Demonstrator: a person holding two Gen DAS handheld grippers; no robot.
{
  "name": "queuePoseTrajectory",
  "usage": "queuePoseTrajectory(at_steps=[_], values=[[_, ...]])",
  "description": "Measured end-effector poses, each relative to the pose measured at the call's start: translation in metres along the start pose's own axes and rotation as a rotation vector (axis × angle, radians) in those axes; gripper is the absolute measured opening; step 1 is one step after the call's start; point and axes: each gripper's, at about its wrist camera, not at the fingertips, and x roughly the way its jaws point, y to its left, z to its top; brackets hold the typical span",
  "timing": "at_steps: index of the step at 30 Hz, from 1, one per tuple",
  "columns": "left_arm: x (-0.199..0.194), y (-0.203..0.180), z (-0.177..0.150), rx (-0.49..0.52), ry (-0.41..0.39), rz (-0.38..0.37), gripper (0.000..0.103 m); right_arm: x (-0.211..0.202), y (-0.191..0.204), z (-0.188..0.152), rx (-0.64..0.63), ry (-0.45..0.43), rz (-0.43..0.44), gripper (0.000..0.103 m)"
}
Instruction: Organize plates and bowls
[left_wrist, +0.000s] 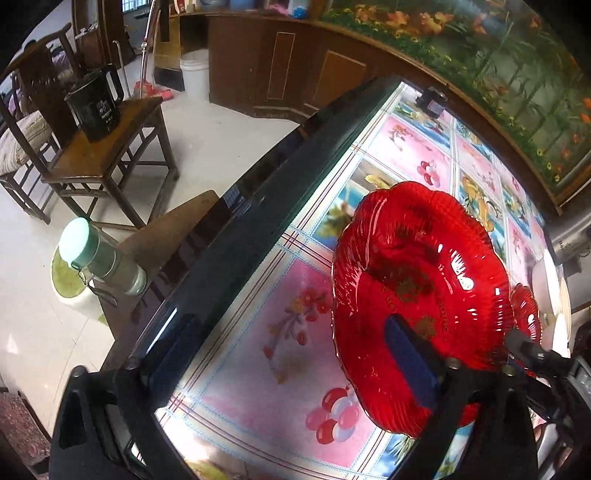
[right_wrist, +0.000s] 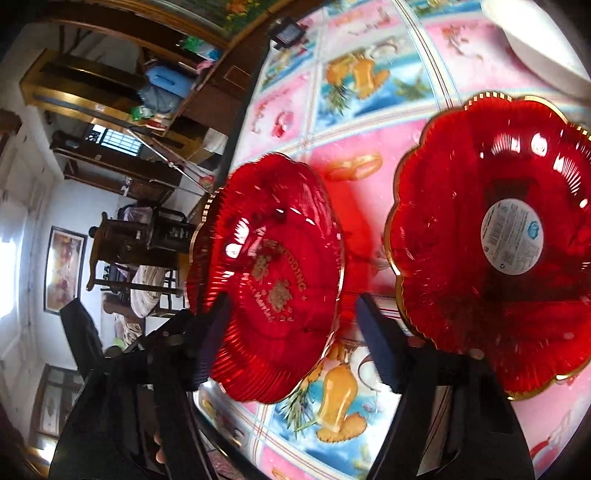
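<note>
two scalloped ribbed red glass plates (right_wrist: 273, 280) (right_wrist: 491, 243), glossy floral tablecloth (right_wrist: 354, 110)

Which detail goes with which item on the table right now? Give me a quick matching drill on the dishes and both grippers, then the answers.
Things:
1. Red plate with gold lettering
2. Second red dish
3. Left gripper
4. Right gripper

Details:
A. round white sticker at its centre
B. one finger over the table's edge, the other over the plate
C. near the table's edge
D. jaws on either side of the lettered plate's rim, not pressing

Pairs: 1-C, 2-A, 3-B, 4-D
</note>
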Motion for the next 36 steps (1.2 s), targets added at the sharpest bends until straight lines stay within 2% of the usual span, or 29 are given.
queuePoseTrajectory(at_steps=[1, 2, 3, 4, 6, 8, 11, 13, 16, 21, 23, 30, 33, 36], values=[[0.001, -0.001, 0.0, 0.003, 0.0, 0.002, 0.087, 0.005, -0.001, 0.0, 0.013, 0.009, 0.001, 0.053], [0.002, -0.001, 0.001, 0.005, -0.002, 0.007, 0.082, 0.008, -0.002, 0.0, 0.02, 0.014, -0.004, 0.043], [0.005, -0.001, 0.003, 0.005, 0.001, 0.013, 0.072, 0.012, -0.004, 0.001, 0.025, 0.018, -0.019, 0.033], [0.008, -0.002, 0.005, 0.004, 0.01, 0.018, 0.065, 0.016, -0.005, 0.001, 0.03, 0.025, -0.04, 0.03], [0.017, -0.001, 0.006, -0.003, 0.032, 0.014, 0.057, 0.021, -0.006, 0.002, 0.035, 0.03, -0.053, 0.02], [0.02, 0.003, 0.004, -0.027, 0.035, -0.031, 0.053, 0.026, -0.009, 0.002, 0.035, 0.029, -0.069, 0.013], [0.017, 0.001, 0.002, -0.023, 0.024, -0.06, 0.04, 0.027, -0.01, 0.001, 0.024, 0.012, -0.074, 0.012], [0.014, -0.006, -0.001, 0.01, 0.005, -0.051, 0.029, 0.027, -0.008, 0.0, 0.011, -0.001, -0.085, 0.012], [0.01, -0.013, -0.007, 0.046, -0.009, -0.038, 0.019, 0.025, -0.011, -0.006, 0.002, -0.02, -0.083, 0.012], [0.001, -0.012, -0.029, 0.075, 0.007, -0.066, 0.019, 0.018, -0.01, -0.02, -0.029, -0.033, -0.088, 0.012], [-0.01, -0.01, -0.042, 0.101, -0.003, -0.053, 0.019, 0.013, -0.007, -0.029, -0.047, -0.027, -0.084, 0.012], [-0.041, 0.012, -0.084, 0.123, 0.002, -0.064, 0.019, 0.006, -0.012, -0.073, -0.056, 0.037, -0.044, 0.012], [-0.04, 0.014, -0.091, 0.133, 0.009, -0.035, 0.019, 0.007, -0.008, -0.088, -0.082, 0.048, -0.051, 0.013], [-0.029, 0.02, -0.091, 0.084, 0.054, -0.044, 0.021, 0.009, -0.006, -0.088, -0.08, 0.071, -0.027, 0.017]])
